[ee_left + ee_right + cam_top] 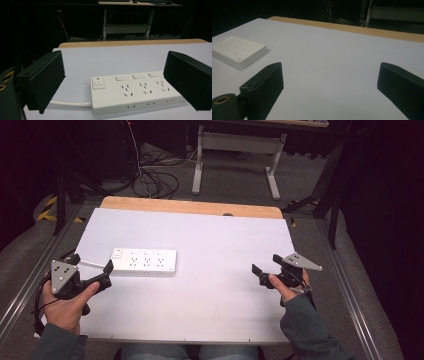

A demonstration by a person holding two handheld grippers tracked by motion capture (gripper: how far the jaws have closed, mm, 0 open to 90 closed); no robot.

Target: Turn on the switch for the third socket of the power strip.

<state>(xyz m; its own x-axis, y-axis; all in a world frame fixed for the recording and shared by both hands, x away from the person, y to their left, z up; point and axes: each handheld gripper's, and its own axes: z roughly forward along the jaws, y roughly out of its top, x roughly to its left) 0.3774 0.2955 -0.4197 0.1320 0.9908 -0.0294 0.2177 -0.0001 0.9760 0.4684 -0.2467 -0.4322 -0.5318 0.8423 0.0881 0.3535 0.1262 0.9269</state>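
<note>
Left gripper view, power strip [135, 92] partly behind spread left gripper [113, 82], right gripper [332, 92] agape, its tips cropped

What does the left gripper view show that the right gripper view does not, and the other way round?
The left gripper view shows the power strip's switch with its red mark, its rows of sockets, and its white cord leaving the switch end; the left gripper is open around it, not touching.

The right gripper view shows the strip's far end off to one side, with a broad bare stretch of white table cover between the open right gripper's fingers.

Both show the power strip, the white cover and the wooden table edge.
</note>
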